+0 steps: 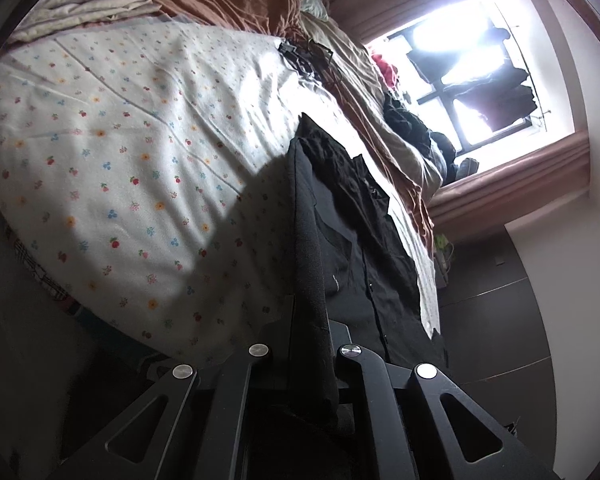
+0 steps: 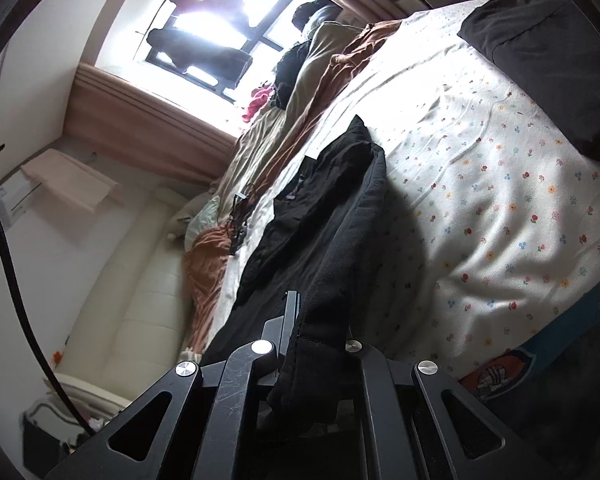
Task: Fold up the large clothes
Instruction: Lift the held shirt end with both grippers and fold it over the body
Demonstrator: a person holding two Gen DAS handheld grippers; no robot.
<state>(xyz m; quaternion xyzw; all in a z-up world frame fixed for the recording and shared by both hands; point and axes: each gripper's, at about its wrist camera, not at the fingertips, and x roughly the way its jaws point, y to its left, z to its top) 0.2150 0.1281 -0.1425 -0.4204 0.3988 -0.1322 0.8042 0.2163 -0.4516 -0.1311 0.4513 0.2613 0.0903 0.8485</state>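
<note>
Over the flowered bed sheet (image 1: pixel 120 152): one black garment (image 1: pixel 340 216), pinched at an edge by both tools, partly raised, far end draped on the bed. Left gripper (image 1: pixel 310 344) clenched on cloth; right gripper (image 2: pixel 316 344) likewise. Risk, as judged: thin folds slipping free, or uneven lifting skewing the fold. Counted: two grippers, one garment, one dark pillow (image 2: pixel 548 68).

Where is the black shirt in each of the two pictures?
Left wrist view: the black shirt runs up the middle from the shut left gripper, right of the flowery sheet.
Right wrist view: it rises from the shut right gripper, left of the sheet.
Shared landmark: the bright window.
</note>
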